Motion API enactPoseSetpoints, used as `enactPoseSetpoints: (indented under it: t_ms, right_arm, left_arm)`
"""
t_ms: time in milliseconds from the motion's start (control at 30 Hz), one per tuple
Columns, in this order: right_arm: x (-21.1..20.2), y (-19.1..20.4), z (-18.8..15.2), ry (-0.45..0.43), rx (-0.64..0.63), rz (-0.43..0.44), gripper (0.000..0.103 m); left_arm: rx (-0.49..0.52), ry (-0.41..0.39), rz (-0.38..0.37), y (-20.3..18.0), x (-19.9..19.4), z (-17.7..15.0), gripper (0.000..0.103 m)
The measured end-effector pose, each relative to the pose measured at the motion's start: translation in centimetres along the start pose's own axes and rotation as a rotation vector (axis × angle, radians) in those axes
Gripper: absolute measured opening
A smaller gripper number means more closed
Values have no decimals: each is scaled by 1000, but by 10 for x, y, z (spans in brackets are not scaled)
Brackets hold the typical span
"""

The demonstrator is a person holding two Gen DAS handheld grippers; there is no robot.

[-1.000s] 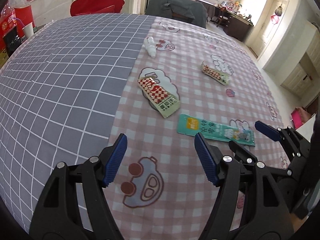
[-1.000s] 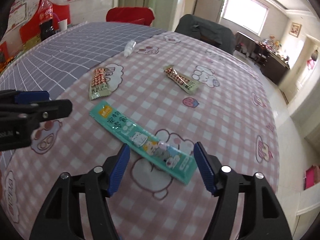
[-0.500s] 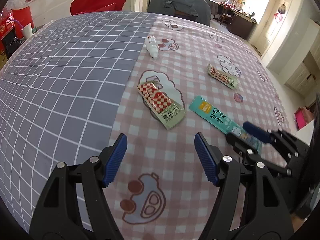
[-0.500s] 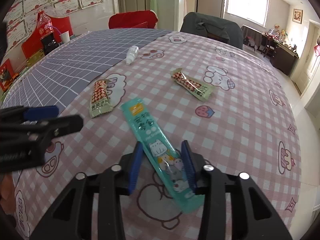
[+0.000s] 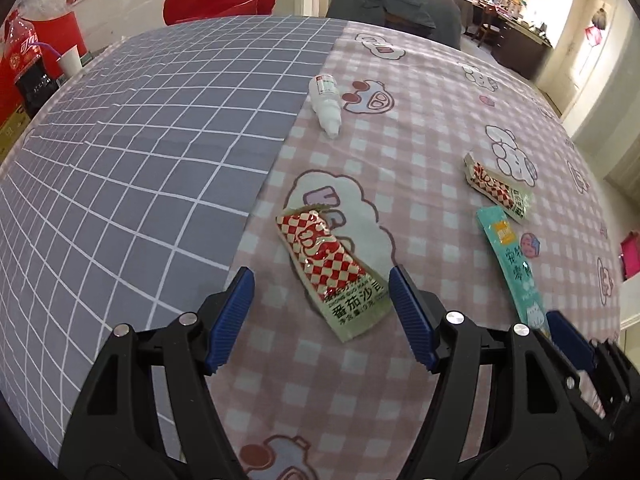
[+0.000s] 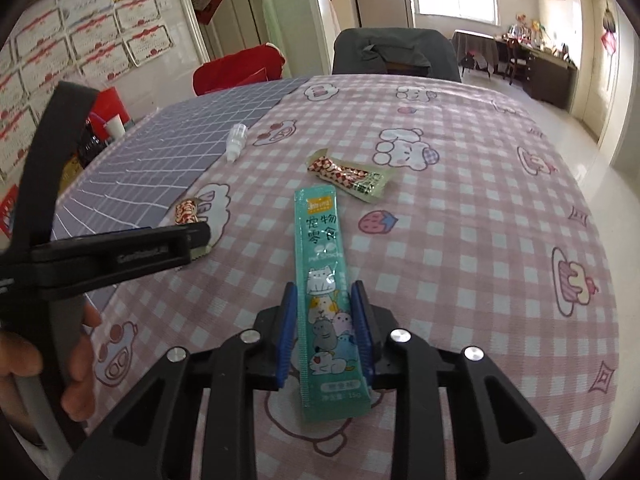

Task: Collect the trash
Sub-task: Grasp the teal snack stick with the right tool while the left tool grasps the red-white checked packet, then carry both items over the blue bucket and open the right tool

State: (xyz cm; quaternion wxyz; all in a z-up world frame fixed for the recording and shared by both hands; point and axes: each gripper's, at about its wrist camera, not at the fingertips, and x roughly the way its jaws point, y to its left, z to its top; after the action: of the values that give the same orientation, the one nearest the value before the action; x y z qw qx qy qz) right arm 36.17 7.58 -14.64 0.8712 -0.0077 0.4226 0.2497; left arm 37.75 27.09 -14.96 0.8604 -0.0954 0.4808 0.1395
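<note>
Between blue pads of right gripper (image 6: 325,328): long teal foil pet-snack sachet (image 6: 324,292), jaws closing, pads pressing its long edges, near end sticking out toward camera, far end flat on pink checked tablecloth (image 6: 460,208). Left gripper (image 5: 322,312) wide apart, empty, hovering over red-and-white checkered ketchup packet (image 5: 332,268), its green end between the tips. Second checkered packet (image 6: 352,174) just beyond sachet tip. Small white plastic dropper bottle (image 5: 326,104) lying at seam with grey grid cloth (image 5: 140,140).

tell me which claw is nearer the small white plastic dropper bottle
Left. The left claw hovers open over the red checkered sachet, just short of the small white plastic dropper bottle. The right claw, farther back, is closing around the long teal snack packet.
</note>
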Motion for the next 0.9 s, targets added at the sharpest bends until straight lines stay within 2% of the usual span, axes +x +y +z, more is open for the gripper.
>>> enactPoseSetpoints:
  t_ms: [133, 200, 233, 300, 333, 367, 433, 567, 900]
  right_arm:
    - [0, -2, 1, -3, 15, 17, 27]
    - [-1, -2, 1, -4, 23, 30, 27]
    - [-2, -3, 1, -7, 26, 33, 27]
    - [-3, -2, 1, -11, 29, 36, 27]
    - [-5, -2, 1, -14, 32, 40, 27]
    - [-6, -3, 1, -15, 36, 42, 27]
    - [-9, -3, 0, -25, 45, 39, 27]
    - [-23, -6, -2, -41, 72, 47, 27]
    - [-64, -21, -22, -101, 171, 67, 27]
  left_arm:
    - [3, -3, 18, -3, 6, 4, 67]
    - [7, -11, 28, -3, 4, 3, 55]
    - [5, -17, 32, -1, 3, 3, 44]
    - [7, -10, 15, 1, 3, 5, 39]
    - [6, -13, 5, 2, 1, 5, 32]
    - [5, -22, -1, 3, -1, 4, 17]
    - [8, -14, -47, 4, -8, 2, 16]
    - [43, -25, -84, 0, -19, -7, 14]
    - [44, -51, -217, 0, -59, -29, 13]
